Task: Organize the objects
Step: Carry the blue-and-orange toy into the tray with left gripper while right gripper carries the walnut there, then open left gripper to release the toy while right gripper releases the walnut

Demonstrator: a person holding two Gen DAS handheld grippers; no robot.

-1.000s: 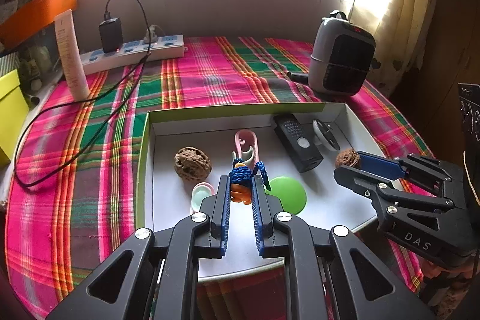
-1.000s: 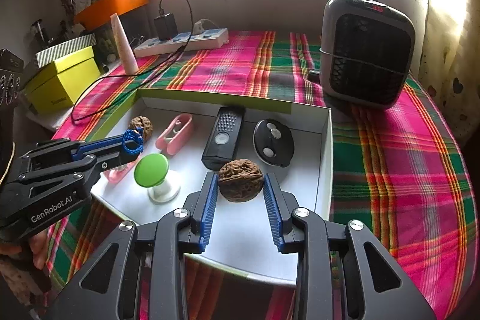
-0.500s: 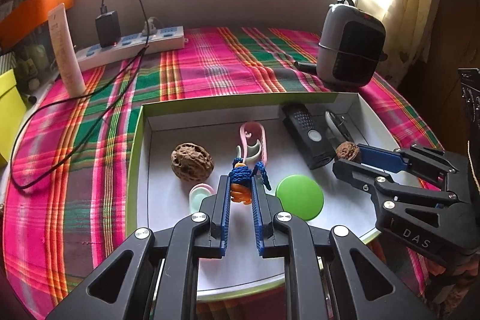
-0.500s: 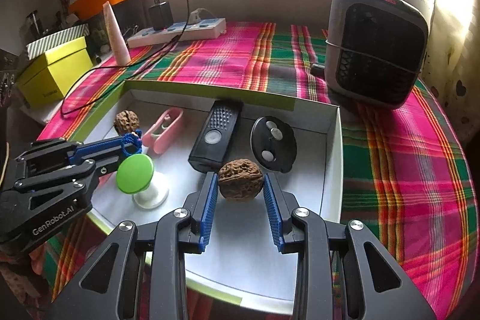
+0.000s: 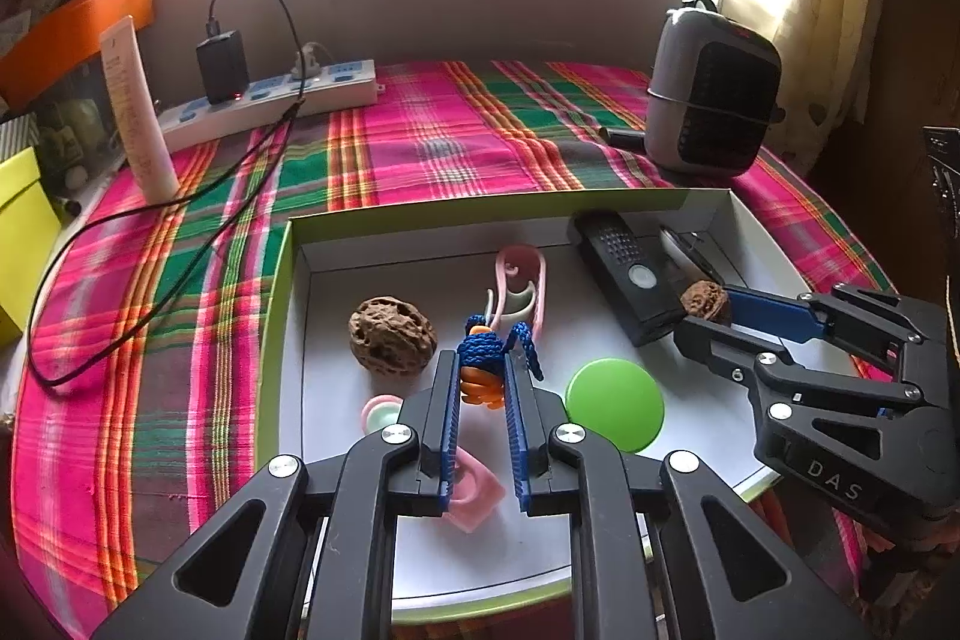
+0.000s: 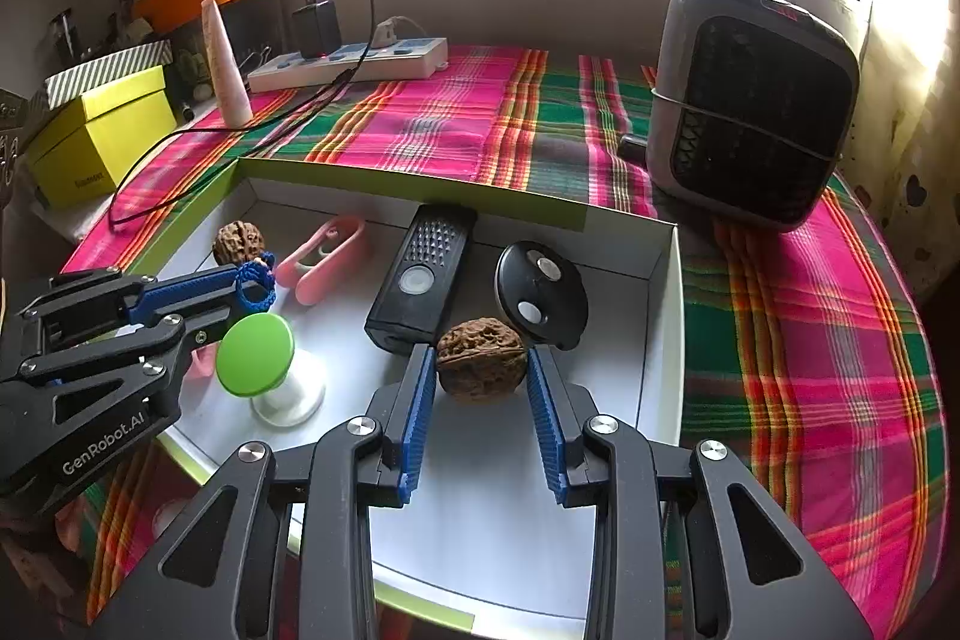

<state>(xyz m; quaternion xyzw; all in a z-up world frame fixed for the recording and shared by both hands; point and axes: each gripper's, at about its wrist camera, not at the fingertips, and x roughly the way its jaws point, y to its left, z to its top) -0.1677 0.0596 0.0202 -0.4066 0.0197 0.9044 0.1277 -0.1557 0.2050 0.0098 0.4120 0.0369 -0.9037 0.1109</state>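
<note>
The left gripper (image 5: 480, 370) has its jaws clamped on a blue-and-orange knotted charm (image 5: 483, 361) above the tray (image 5: 288, 316); a walnut (image 5: 393, 334) lies just left of them. The right gripper (image 6: 480, 370) has its jaws clamped on another walnut (image 6: 482, 359), with a black remote (image 6: 423, 274) just beyond.

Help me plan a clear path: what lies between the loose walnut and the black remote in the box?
The pink clip lies between the loose walnut and the black remote, clearest in the right wrist view.
</note>
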